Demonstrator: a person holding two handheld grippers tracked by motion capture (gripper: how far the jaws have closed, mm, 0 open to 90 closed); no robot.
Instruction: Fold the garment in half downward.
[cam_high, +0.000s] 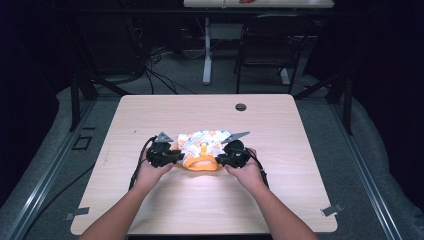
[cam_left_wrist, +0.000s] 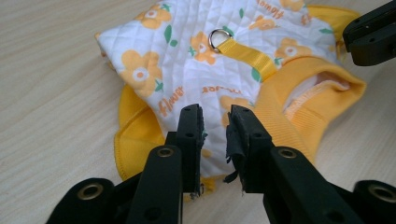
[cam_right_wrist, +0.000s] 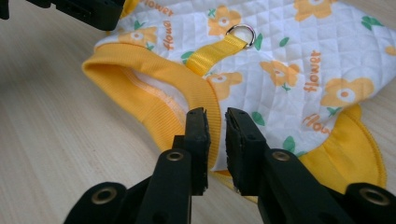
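- My left gripper (cam_left_wrist: 214, 122) sits at one near side of the vest (cam_left_wrist: 224, 60). Its jaws are a narrow gap apart, over the white quilted part. I cannot tell if any cloth is caught between them.
- My right gripper (cam_right_wrist: 216, 125) sits at the other near side of the vest, by the collar (cam_right_wrist: 154, 88). Its jaws are also a narrow gap apart, over the ribbed yellow edge. I cannot tell if they pinch it.
- I think I hold one gripper at each side so I can lift or spread the vest evenly.
- Past the jaws, the strap (cam_left_wrist: 247, 53) runs up the middle of the vest to the ring (cam_left_wrist: 220, 38). The two gripper views show this, and the word "flower" on the cloth.
- The high view is too small for that. But it shows the vest lies flat on the table (cam_high: 150, 110), in the middle, nearer to my side.
- It also shows both my hands, the left hand (cam_high: 150, 172) and the right hand (cam_high: 247, 172), just beside the vest.
- Far from the vest, near the back edge, is a dark hole (cam_high: 241, 107).
- Beyond the table stands a chair (cam_high: 272, 42) on the floor.
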